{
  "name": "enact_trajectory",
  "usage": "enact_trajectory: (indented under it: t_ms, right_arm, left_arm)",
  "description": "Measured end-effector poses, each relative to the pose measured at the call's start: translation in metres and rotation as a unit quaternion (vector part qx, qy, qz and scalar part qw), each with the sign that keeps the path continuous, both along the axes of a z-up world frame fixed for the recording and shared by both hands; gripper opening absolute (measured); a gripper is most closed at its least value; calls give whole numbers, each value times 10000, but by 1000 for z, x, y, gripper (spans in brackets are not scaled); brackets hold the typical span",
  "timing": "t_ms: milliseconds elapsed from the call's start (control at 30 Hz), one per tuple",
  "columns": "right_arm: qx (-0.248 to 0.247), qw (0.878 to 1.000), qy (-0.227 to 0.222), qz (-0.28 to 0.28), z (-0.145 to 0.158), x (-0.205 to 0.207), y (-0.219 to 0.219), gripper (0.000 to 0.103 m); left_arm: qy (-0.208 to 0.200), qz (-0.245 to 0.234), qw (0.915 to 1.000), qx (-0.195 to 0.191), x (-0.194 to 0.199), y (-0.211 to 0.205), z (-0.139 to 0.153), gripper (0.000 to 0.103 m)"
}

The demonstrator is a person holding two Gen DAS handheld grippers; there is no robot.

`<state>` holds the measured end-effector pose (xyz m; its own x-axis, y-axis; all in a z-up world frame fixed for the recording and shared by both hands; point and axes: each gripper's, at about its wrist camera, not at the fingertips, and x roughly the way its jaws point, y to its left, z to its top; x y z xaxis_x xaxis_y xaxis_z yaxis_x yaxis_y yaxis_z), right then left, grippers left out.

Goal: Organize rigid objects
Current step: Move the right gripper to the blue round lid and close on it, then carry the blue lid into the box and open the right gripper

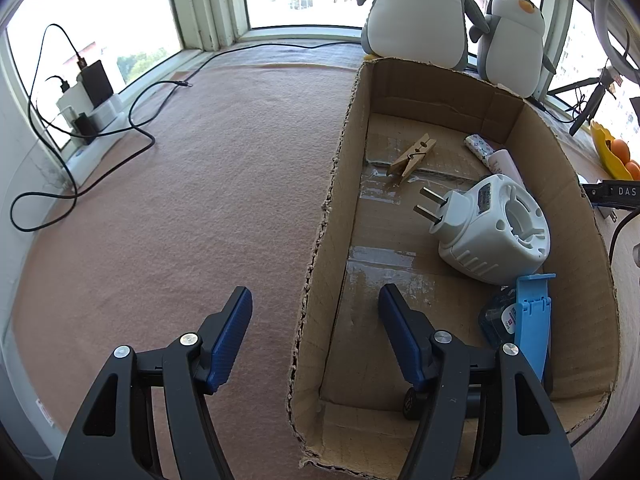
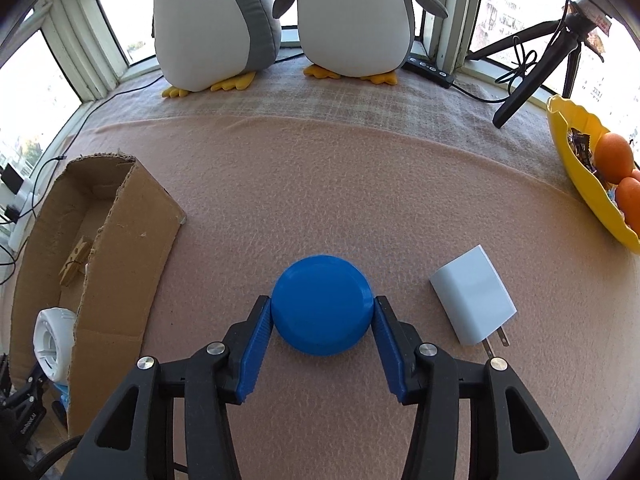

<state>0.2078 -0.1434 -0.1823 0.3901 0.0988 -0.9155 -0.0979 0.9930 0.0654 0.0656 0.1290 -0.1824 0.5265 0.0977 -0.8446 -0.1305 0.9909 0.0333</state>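
A blue round lid (image 2: 320, 304) lies on the pink blanket, and my right gripper (image 2: 322, 320) is shut on it, a pad pressing each side. A white charger (image 2: 472, 300) with two prongs lies just right of it. The cardboard box (image 2: 120, 240) stands to the left. In the left wrist view my left gripper (image 1: 316, 312) is open and straddles the box's left wall (image 1: 320, 264) without touching it. Inside the box lie a wooden clothespin (image 1: 412, 158), a white plug adapter (image 1: 492, 228), a light blue plastic piece (image 1: 532, 320) and a small tube (image 1: 504, 160).
Two plush penguins (image 2: 280, 20) stand at the window behind. A yellow bowl (image 2: 576, 176) with oranges sits at the right edge, a black tripod (image 2: 532, 68) beside it. Black cables and a power strip (image 1: 92, 116) lie at the far left on the blanket.
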Motion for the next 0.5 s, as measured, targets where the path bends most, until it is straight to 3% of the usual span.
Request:
enact_trajectory:
  t_ms: [500]
  right_arm:
    - [384,9957,-631,556,71,-21,49,46]
  left_arm:
    - [-9,-2,10000,-9,0,0,1,66]
